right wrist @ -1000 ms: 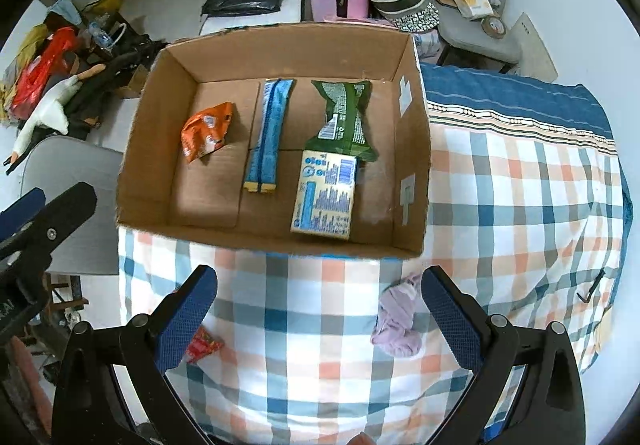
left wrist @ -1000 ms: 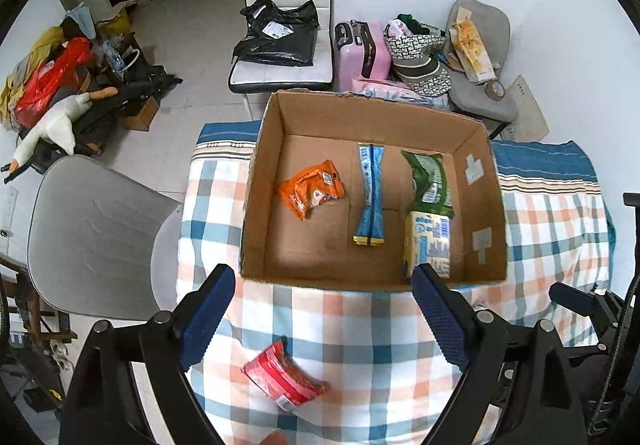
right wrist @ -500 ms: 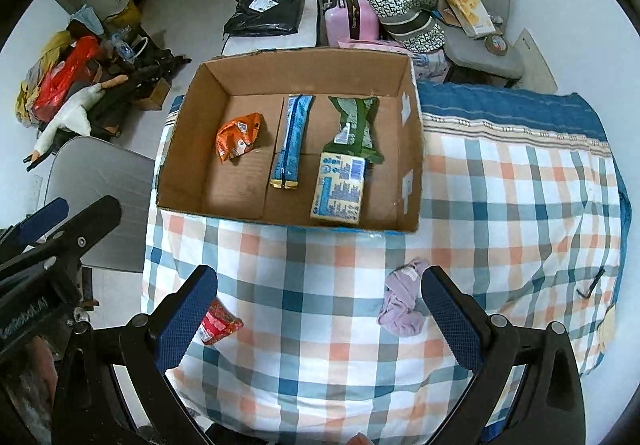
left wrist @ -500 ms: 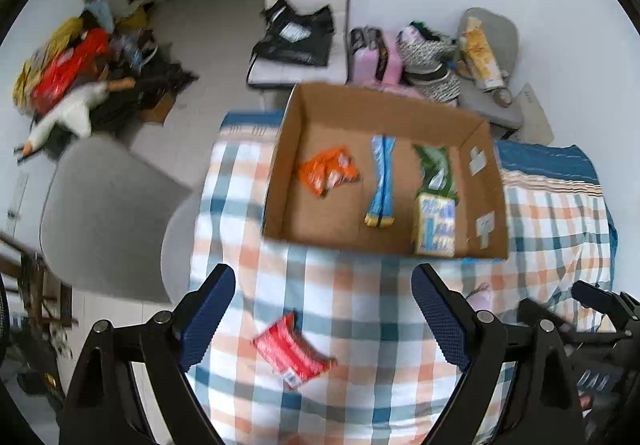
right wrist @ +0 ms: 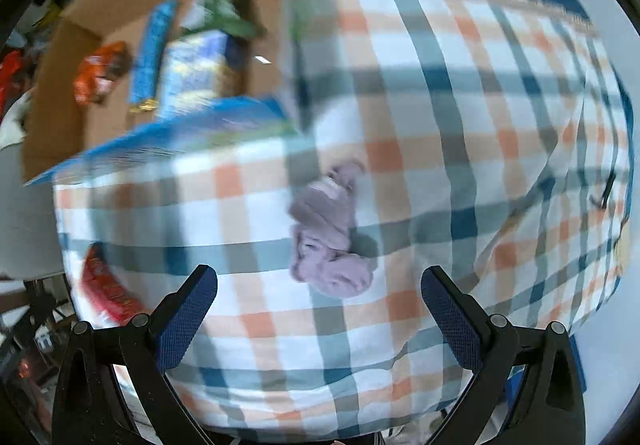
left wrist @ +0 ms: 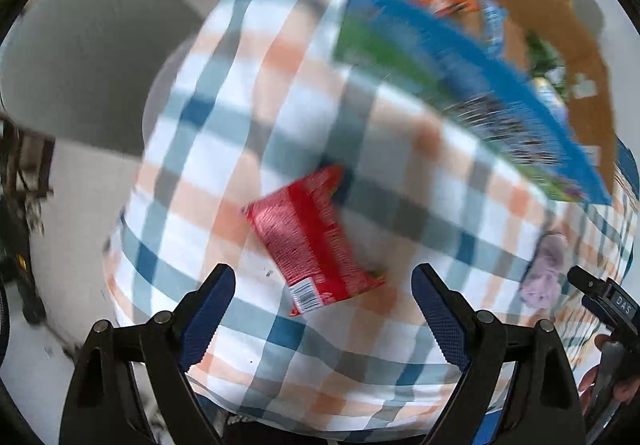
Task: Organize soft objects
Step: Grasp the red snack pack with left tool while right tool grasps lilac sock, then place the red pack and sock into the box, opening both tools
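Observation:
A red snack packet [left wrist: 312, 241] lies on the checked tablecloth, just ahead of my open, empty left gripper [left wrist: 322, 299]. It also shows at the left edge of the right wrist view [right wrist: 106, 287]. A crumpled lilac cloth [right wrist: 328, 235] lies on the cloth just ahead of my open, empty right gripper [right wrist: 320, 303]; in the left wrist view it is at the right [left wrist: 546, 271]. A cardboard box [right wrist: 72, 45] with printed blue-green outer walls holds an orange packet [right wrist: 100, 71], a blue packet [right wrist: 154, 53], a pale blue pack [right wrist: 192, 73] and a green packet [right wrist: 228, 9]. Both views are motion-blurred.
The checked tablecloth [right wrist: 460, 149] covers the table and falls off at its front and right edges. A grey chair [left wrist: 84, 65] stands left of the table. The right gripper's body [left wrist: 608, 301] shows at the right of the left wrist view.
Both grippers have dropped fast toward the table and now sit close above it. The red packet and the lilac cloth loom much larger. Both grippers stay open.

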{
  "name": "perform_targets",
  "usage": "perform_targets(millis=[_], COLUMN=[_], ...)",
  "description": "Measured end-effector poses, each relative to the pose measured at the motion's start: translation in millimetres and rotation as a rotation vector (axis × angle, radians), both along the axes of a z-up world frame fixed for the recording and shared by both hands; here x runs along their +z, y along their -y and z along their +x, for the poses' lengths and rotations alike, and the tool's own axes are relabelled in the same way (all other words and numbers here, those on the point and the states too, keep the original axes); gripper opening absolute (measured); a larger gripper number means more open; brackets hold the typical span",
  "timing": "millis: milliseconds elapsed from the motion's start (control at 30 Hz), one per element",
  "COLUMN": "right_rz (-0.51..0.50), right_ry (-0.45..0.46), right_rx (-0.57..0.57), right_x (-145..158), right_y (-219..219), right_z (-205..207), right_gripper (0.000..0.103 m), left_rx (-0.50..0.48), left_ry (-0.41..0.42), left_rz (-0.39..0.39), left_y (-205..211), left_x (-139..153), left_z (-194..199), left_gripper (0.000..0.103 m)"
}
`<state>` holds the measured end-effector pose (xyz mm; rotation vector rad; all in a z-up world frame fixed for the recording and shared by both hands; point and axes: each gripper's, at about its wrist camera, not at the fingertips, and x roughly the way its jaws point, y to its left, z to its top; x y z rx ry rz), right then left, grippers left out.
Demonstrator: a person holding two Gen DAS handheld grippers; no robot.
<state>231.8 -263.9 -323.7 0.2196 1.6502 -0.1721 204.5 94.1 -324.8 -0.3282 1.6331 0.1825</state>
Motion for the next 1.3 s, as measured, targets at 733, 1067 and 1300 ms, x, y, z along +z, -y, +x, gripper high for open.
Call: perform_targets(millis=[733, 1067, 1300], right_rz=[0.094, 0.159, 0.233], right_ry=[-0.165, -0.106, -0.043], right_rx=[-0.053, 0.019, 0.095], right_x=[-97.6, -60.4, -7.0], right_y=[6.7, -18.3, -51.2], right_z=[-16.2, -43.1, -44.0], right_gripper=[0.039, 0.033, 0.032], left_rx=[-0.079, -0.098, -0.153], left_ry=[-0.062, -0.027, 0.102], left_rz=[0.066, 0.02, -0.007], left_y=[34.8, 49.7, 65.7], left_x=[-61.3, -36.7, 26.2], left_z=[-12.7, -54.8, -51.4], left_gripper=[0.049, 0.045, 0.044])
